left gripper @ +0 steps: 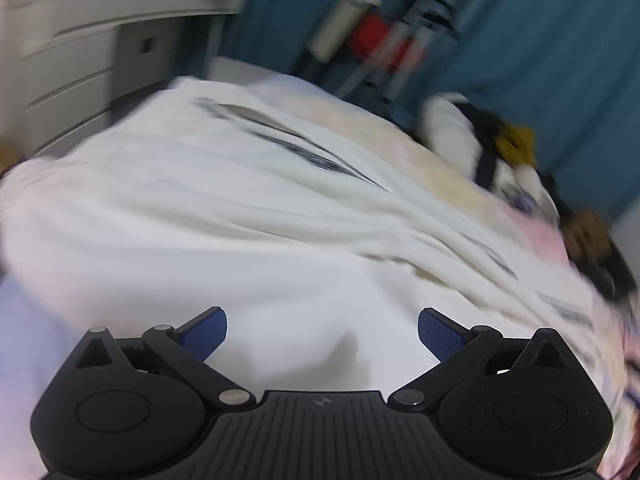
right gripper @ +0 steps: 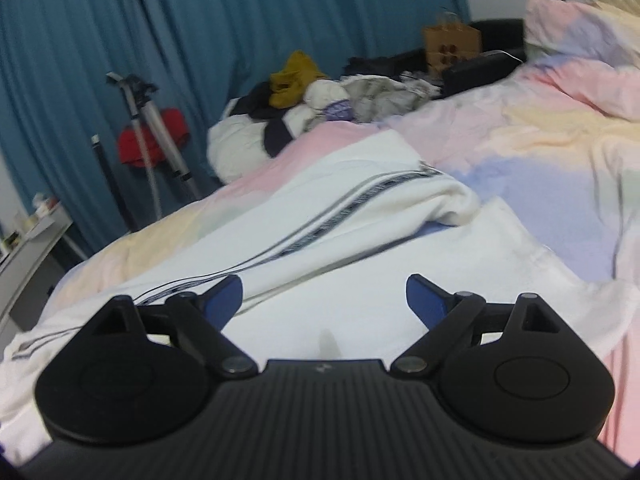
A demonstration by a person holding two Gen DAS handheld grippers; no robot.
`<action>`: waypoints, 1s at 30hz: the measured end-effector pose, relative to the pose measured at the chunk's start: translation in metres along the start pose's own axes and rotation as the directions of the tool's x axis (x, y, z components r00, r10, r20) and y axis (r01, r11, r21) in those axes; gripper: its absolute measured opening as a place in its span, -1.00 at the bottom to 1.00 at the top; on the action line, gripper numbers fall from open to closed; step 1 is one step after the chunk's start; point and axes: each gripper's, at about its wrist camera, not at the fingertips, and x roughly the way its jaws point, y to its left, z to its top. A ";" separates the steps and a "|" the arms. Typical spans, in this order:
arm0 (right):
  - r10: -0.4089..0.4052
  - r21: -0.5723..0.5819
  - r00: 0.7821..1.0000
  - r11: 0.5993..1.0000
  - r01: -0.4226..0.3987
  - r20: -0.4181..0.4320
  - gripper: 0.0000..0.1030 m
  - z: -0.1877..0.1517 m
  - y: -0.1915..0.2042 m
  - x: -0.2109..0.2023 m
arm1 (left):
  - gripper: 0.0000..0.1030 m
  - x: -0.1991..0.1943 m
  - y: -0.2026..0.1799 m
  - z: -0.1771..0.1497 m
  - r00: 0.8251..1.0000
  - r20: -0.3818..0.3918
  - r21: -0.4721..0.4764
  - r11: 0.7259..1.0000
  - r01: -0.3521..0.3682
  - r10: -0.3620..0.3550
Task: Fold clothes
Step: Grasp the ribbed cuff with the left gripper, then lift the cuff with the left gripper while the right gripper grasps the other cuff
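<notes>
A white garment with dark stripe bands [left gripper: 248,200] lies spread and rumpled on the bed; it also shows in the right wrist view [right gripper: 360,216], partly folded over itself. My left gripper [left gripper: 322,332] is open and empty, just above the near part of the white cloth. My right gripper [right gripper: 324,300] is open and empty, over the near white fabric with the striped band to its left. The left wrist view is blurred.
The bed has a pastel pink, yellow and blue cover [right gripper: 540,148]. A pile of other clothes [right gripper: 304,92] lies at the far edge. A tripod [right gripper: 148,132] stands by the blue curtain [right gripper: 240,20]. White drawers [left gripper: 80,52] stand at the left. A paper bag [right gripper: 452,46] is behind.
</notes>
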 end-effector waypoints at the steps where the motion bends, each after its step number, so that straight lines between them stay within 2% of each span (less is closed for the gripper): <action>1: -0.014 0.011 1.000 1.000 0.014 -0.009 0.75 0.001 -0.005 0.002 | 0.99 -0.004 0.008 0.003 1.000 -0.008 -0.035 0.999 -0.015 0.014; 4: -0.053 0.074 0.999 0.996 0.054 -0.009 0.75 0.003 -0.022 0.002 | 0.99 -0.015 0.029 0.010 0.998 -0.034 -0.112 0.992 -0.058 0.055; 6: -0.084 0.142 0.996 0.986 0.083 -0.002 0.75 0.005 -0.037 -0.001 | 0.99 -0.022 0.048 0.013 0.998 -0.037 -0.205 0.977 -0.054 0.047; 10: -0.181 0.329 0.983 0.930 0.164 0.023 0.75 0.007 -0.078 -0.016 | 0.99 -0.028 0.087 0.017 0.999 -0.046 -0.409 0.912 -0.031 0.014; 13: -0.268 0.462 0.963 0.858 0.224 0.031 0.75 0.006 -0.110 -0.030 | 0.99 -0.028 0.115 0.012 0.998 -0.057 -0.534 0.845 -0.025 -0.006; 16: -0.345 0.594 0.938 0.761 0.261 0.030 0.75 -0.001 -0.142 -0.044 | 0.99 -0.024 0.136 0.007 0.998 -0.060 -0.628 0.778 -0.030 -0.011; 20: -0.393 0.719 0.918 0.623 0.308 -0.052 0.76 -0.019 -0.175 -0.044 | 0.95 -0.008 0.155 0.004 0.995 -0.069 -0.699 0.715 -0.001 -0.066; 23: -0.295 0.775 0.947 0.567 0.278 -0.124 0.75 -0.034 -0.187 -0.024 | 0.94 0.002 0.164 0.003 0.993 -0.054 -0.736 0.676 0.031 -0.104; 26: -0.197 0.825 0.962 0.500 0.265 -0.189 0.75 -0.052 -0.198 -0.003 | 0.84 0.007 0.171 0.005 0.989 -0.008 -0.760 0.644 0.090 -0.149; 27: -0.179 0.834 0.965 0.487 0.258 -0.194 0.66 -0.056 -0.199 0.003 | 0.69 0.009 0.173 0.006 0.986 0.008 -0.764 0.635 0.114 -0.167; 28: -0.171 0.839 0.967 0.483 0.249 -0.189 0.40 -0.058 -0.200 0.006 | 0.56 0.010 0.174 0.006 0.983 0.025 -0.768 0.626 0.136 -0.184; 29: -0.171 0.840 0.970 0.489 0.237 -0.174 0.32 -0.059 -0.198 0.008 | 0.38 0.012 0.176 0.007 0.979 0.040 -0.771 0.617 0.158 -0.201; 30: -0.178 0.833 0.970 0.502 0.231 -0.162 0.06 -0.057 -0.198 0.009 | 0.28 0.014 0.175 0.007 0.976 0.043 -0.772 0.613 0.169 -0.215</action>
